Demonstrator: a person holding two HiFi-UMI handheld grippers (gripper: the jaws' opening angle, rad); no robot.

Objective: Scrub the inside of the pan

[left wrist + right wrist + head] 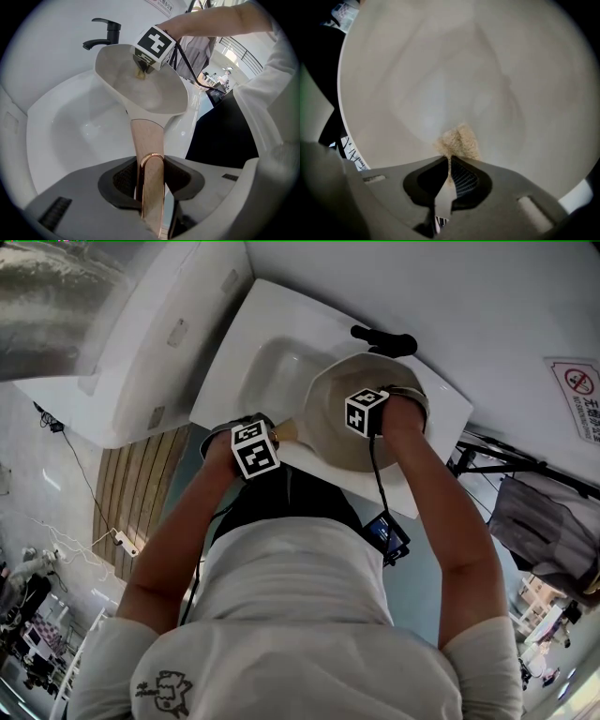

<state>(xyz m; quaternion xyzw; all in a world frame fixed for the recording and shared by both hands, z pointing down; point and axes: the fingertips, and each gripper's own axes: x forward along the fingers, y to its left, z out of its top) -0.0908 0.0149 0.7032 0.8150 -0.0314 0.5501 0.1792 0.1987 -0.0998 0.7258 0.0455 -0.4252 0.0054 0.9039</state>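
your left gripper [150,176] clamped the wooden handle [146,136], holding the pan [154,93] tilted over the sink [70,126]; your right gripper [449,160] pinched a soft scrub pad [459,140] against its inside. the pan looked rigid and slick, so the handle was the sound hold.

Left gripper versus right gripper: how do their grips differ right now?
The left gripper clamps the pan's wooden handle; the right gripper pinches a beige scrub pad. The left gripper is outside the pan, the right gripper inside it. Both are shut, at the white sink.
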